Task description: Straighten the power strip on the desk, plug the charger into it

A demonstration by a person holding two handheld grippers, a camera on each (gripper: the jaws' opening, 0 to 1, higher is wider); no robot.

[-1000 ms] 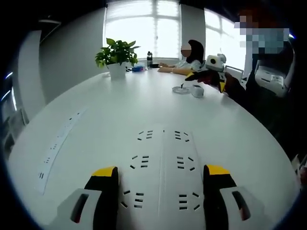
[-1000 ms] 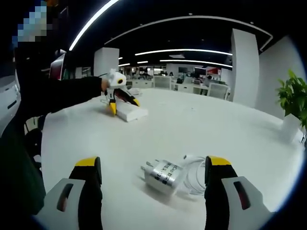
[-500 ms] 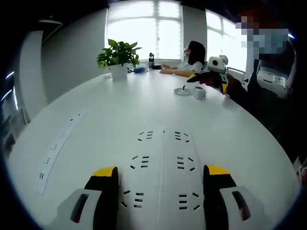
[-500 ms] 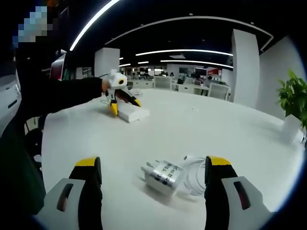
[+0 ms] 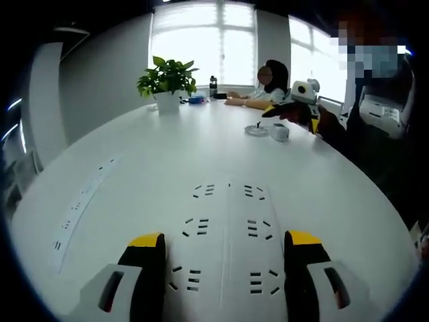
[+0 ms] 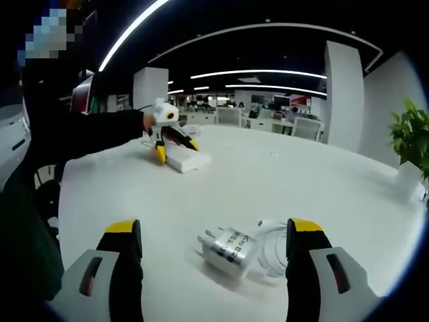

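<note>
The left gripper (image 5: 226, 251) straddles the strip (image 5: 228, 235) on the desk (image 5: 167, 141) — jaws wide, seemingly not gripping. The right gripper (image 6: 214, 245) hangs spread above the charger (image 6: 229, 245) — its cable (image 6: 271, 248) coiled beside it.

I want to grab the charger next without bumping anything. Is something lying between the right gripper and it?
Nothing visible does. The charger lies on bare white desk just ahead of the open right gripper, between its jaws' line, with its coiled white cable beside it on the far side.
</note>
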